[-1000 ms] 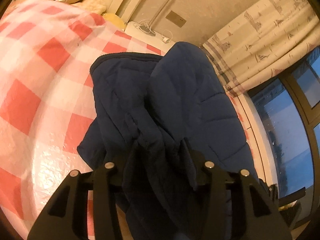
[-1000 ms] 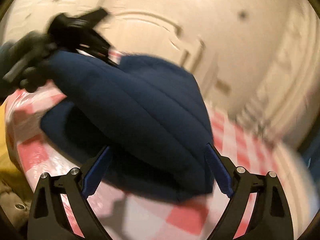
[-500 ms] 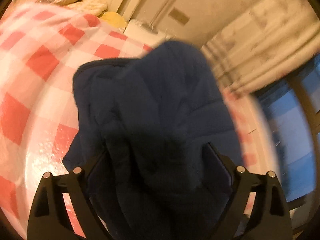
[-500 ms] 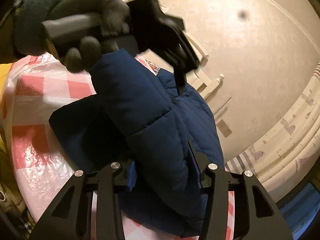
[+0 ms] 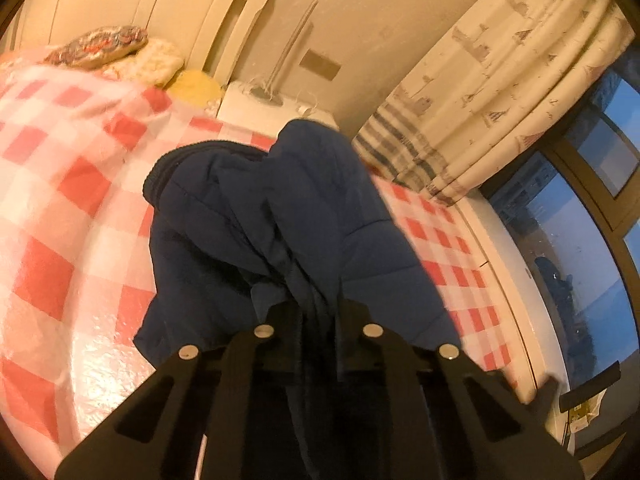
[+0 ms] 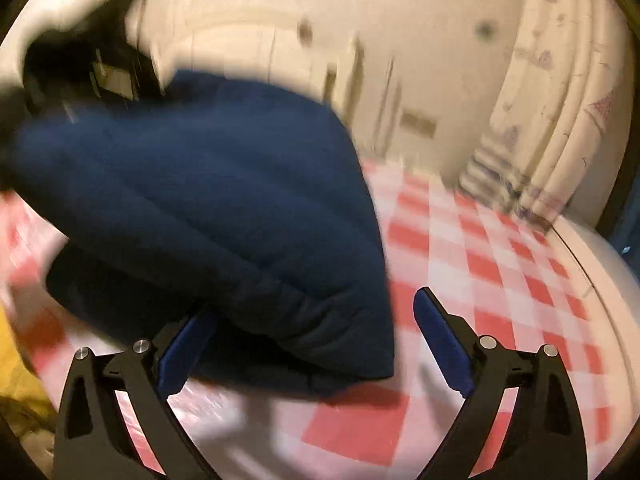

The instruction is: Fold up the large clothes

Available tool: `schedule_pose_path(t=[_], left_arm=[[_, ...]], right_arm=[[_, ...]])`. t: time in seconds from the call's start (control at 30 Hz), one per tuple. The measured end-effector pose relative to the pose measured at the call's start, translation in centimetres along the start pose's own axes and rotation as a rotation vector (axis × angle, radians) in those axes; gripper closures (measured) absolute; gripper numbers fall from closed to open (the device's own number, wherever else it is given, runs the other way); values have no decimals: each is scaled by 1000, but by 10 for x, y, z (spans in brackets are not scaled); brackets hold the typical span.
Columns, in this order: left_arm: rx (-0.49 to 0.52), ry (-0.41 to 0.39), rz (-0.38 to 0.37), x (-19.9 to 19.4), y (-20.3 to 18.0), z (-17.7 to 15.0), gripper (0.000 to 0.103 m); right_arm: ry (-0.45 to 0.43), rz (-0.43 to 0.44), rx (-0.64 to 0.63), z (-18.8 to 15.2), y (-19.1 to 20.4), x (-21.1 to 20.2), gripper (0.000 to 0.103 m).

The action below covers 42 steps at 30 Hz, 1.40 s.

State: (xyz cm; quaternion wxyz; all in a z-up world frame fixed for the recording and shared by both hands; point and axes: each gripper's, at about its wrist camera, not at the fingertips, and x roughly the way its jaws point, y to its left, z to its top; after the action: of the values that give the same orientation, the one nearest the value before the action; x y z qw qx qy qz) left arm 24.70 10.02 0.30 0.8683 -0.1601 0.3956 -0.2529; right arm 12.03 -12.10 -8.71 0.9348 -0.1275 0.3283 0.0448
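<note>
A navy quilted jacket (image 5: 280, 208) lies bunched on a bed with a red and white checked cover (image 5: 60, 208). My left gripper (image 5: 316, 312) is shut on a fold of the jacket's near edge and holds it up. In the right wrist view the jacket (image 6: 200, 200) is a raised mound, blurred by motion. My right gripper (image 6: 316, 320) is open with blue pads (image 6: 440, 336), and the jacket's hem lies between the fingers without being pinched. The left gripper (image 6: 80, 68) shows as a dark blur at the jacket's far upper left.
Pillows (image 5: 116, 52) and a headboard stand at the bed's far end. A white nightstand (image 5: 264, 112), a patterned curtain (image 5: 500, 72) and a dark window (image 5: 580, 240) are on the right. Something yellow (image 6: 16, 376) lies at the bed's left edge.
My right gripper has let go of the jacket and opened wide. My left gripper, open half a second ago, has shut on the jacket's fold again.
</note>
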Motion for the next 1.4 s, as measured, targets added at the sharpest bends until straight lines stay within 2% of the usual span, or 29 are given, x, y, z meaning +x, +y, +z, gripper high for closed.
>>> schedule_pose_path(t=[0.03,0.13,0.2,0.27,0.33,0.47,0.5,0.57,0.6,0.7,0.73,0.8,0.83,0.9,0.93,0.97,1.0,1.03,1.07,1.1,1.17,1.27,1.33,1.4], left_arm=[[8,-14,-4,-8,-3,0,93],[44,-70,7,-39,-8,-11,97],[0,-67,-6,-46,13,-26,97],[-69,-23,30,-27,42,-37,97],[-94,-6,36,-10,60,-45,97],[-98,-15,43,-4,67,-50,96],[-90,-16,49,-6,68,-50,96],[-77,-14,52,-6,69,-53,96],[-79,-13,49,-6,72,-54,95],[-93,-16,33,-4,74,-58,95],[-93,-18,38,-3,72,-58,94],[-92,-19,49,-2,69,-59,94],[-93,-19,52,-3,68,-59,93],[-99,-20,63,-7,68,-60,85],[-107,-20,72,-11,69,-59,80],[-116,-22,85,-17,70,-58,74],[-117,-27,100,-23,70,-57,73],[-106,-64,136,-38,65,-52,73],[-98,-94,150,-48,62,-49,67],[-83,-143,156,-64,53,-41,54],[-48,-198,137,-81,32,-28,41],[32,-224,130,-82,-7,-7,35],[53,-197,151,-63,-23,4,31],[44,-137,221,-28,-20,12,31]], right_arm=[[41,11,-10,0,4,7,22],[78,25,-1,-1,9,10,22],[86,40,6,-2,8,9,22],[95,53,5,-4,10,10,23],[92,56,-8,-6,15,9,23],[84,85,-44,-8,19,-6,23],[86,109,-44,-10,17,-13,23],[54,251,23,-10,0,-36,23],[12,326,66,-8,-9,-50,23],[-145,444,138,7,-17,-87,23],[-183,443,143,14,-15,-93,23],[-245,384,122,36,2,-98,21],[-252,368,113,43,10,-95,20],[-226,364,79,51,39,-83,19],[-165,376,15,50,67,-68,18],[-110,355,-36,46,79,-52,16],[-72,238,-148,32,109,-38,15],[-93,164,-217,24,120,-33,15],[-103,120,-253,17,129,-30,15],[-91,119,-247,16,131,-30,15],[-73,134,-245,19,129,-30,15],[-73,128,-250,17,131,-32,15],[-74,121,-252,17,129,-30,15],[-74,123,-253,18,126,-26,15]])
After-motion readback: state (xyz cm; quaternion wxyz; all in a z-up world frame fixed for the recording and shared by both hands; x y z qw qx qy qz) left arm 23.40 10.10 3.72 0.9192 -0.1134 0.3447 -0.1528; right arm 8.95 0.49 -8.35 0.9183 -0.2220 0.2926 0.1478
